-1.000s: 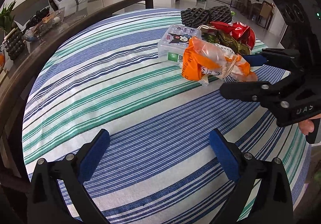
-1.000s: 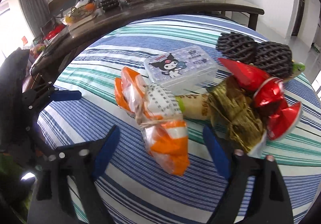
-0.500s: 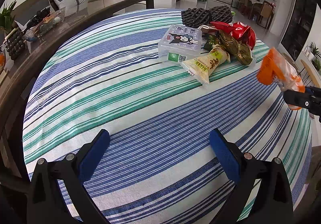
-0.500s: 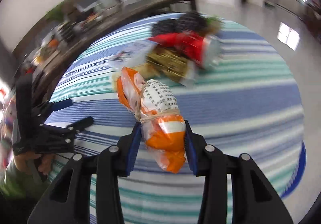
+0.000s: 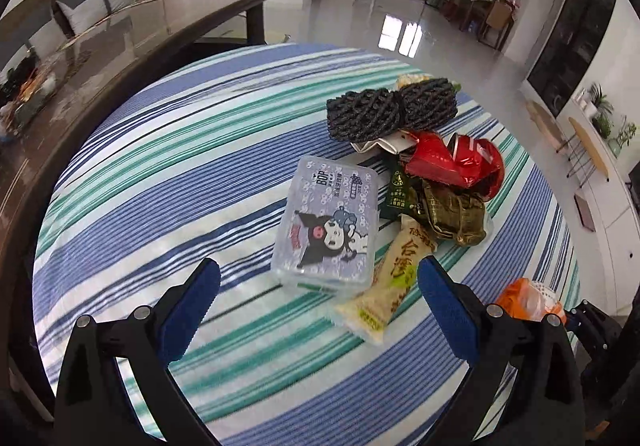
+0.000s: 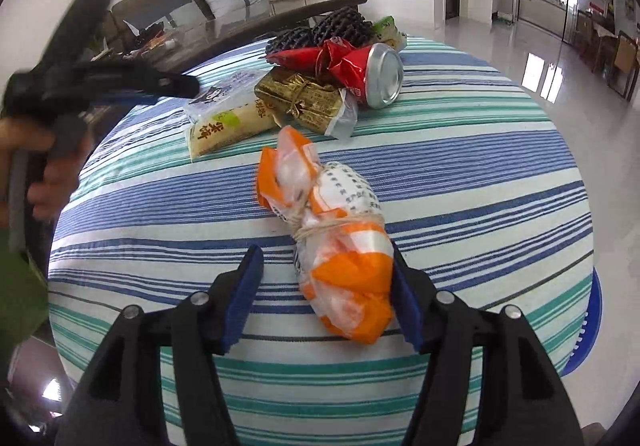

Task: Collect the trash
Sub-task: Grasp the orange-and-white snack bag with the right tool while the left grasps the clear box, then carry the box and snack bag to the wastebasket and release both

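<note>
Right tongs point(image 6: 324, 286) parted around orange bag point(image 6: 340, 246), its tie unseen beside gaping, empty left tongs point(image 5: 316, 306).

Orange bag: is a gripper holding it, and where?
Probably not gripped. The orange bag's lower end sits between the right gripper's open fingers; only one pad touches it. The left gripper holds nothing.
</note>
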Action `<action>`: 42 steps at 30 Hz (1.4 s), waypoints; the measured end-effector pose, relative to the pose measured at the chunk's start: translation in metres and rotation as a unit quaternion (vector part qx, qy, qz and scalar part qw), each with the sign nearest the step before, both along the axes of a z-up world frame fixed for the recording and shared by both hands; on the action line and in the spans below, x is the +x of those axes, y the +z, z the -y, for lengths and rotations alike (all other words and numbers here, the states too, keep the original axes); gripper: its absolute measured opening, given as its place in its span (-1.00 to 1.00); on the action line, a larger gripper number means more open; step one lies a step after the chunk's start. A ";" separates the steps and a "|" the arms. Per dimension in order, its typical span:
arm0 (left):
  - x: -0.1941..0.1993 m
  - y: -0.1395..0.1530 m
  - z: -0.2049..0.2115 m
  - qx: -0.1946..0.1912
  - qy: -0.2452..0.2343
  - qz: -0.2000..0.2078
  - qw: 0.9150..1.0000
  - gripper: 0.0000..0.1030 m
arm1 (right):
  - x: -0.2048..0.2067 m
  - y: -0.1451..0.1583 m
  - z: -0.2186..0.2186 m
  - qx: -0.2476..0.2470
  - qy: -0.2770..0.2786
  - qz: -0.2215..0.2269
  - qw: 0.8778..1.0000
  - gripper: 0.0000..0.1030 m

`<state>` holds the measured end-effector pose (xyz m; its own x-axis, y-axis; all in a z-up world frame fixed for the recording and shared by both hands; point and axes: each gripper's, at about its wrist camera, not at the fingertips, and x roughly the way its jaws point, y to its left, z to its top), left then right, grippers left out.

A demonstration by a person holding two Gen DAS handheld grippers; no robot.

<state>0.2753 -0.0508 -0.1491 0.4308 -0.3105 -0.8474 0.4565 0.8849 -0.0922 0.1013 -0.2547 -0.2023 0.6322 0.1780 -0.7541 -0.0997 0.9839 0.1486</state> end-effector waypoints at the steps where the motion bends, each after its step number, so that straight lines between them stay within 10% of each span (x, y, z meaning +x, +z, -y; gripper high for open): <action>1: 0.008 -0.004 0.007 0.016 -0.010 -0.006 1.000 0.89 | -0.001 -0.001 -0.001 -0.004 0.000 0.005 1.000 0.22; 7: 0.035 -0.023 0.027 0.048 -0.039 -0.024 0.998 0.88 | -0.002 -0.001 0.002 0.004 -0.005 0.013 1.000 0.24; 12: 0.045 -0.031 0.027 0.027 -0.049 -0.049 0.997 0.21 | -0.002 -0.001 -0.001 -0.008 -0.004 0.013 1.000 0.24; 34: -0.105 -0.023 -0.059 -0.009 0.074 0.007 0.997 0.23 | 0.003 0.012 -0.002 0.065 0.029 -0.058 0.996 0.28; 42: -0.110 -0.035 -0.071 -0.012 0.079 0.011 0.997 0.72 | -0.014 0.020 -0.018 0.039 0.051 -0.067 0.996 0.29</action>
<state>0.1652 0.0201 -0.1844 0.4945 -0.2569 -0.8303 0.3145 0.9435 -0.1046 0.0876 -0.2364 -0.1823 0.5028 0.2972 -0.8117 -0.1732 0.9546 0.2423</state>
